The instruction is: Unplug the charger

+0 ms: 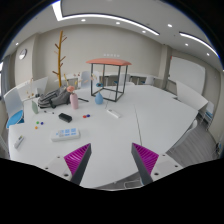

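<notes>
Charger not clearly made out on the cluttered tabletop (pixel 150 115).

Small items, among them a black block (pixel 65 117) and bottles (pixel 74 100), are seen well beyond the gripper (pixel 112 160), whose jaws are held apart over the white surface, nothing between them.

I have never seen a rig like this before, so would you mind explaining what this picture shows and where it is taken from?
There is no robot arm here: a person carries a hand-held two-finger gripper, and the wide-angle camera rides on it, looking forward along the fingers. The two magenta shapes at the bottom are the pads on the inner faces of the fingers. The fingers stand open with nothing between them. Beyond them lies a group of white tables in an office-like room. On the tables are bottles, a small dark object and other small items too small to name. Farther back stands a black frame table with a red top. I cannot pick out a charger.
</notes>
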The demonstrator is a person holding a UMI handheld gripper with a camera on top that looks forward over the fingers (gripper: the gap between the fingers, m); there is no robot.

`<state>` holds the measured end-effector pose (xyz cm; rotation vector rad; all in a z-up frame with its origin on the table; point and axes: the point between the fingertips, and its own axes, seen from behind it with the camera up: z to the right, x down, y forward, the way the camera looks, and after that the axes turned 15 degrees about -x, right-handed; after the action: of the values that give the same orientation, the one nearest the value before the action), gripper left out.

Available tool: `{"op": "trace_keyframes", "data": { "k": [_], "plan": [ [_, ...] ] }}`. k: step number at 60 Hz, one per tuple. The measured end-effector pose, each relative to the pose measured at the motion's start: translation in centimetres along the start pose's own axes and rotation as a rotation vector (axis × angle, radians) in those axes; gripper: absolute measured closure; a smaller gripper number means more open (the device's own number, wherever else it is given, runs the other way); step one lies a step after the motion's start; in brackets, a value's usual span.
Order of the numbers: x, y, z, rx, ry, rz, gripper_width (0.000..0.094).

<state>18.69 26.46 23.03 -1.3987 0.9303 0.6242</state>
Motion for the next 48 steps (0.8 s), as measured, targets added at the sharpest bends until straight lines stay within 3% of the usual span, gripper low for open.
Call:
{"op": "trace_keyframes", "data": {
  "k": [30,48],
  "plan": [
    [3.1,6.5,-24.5,-0.254,-0.143,-0.055,0.0082],
    [3.9,12.3,-29.6,-0.236,-0.168,0.003,0.0081]
  ]
}}
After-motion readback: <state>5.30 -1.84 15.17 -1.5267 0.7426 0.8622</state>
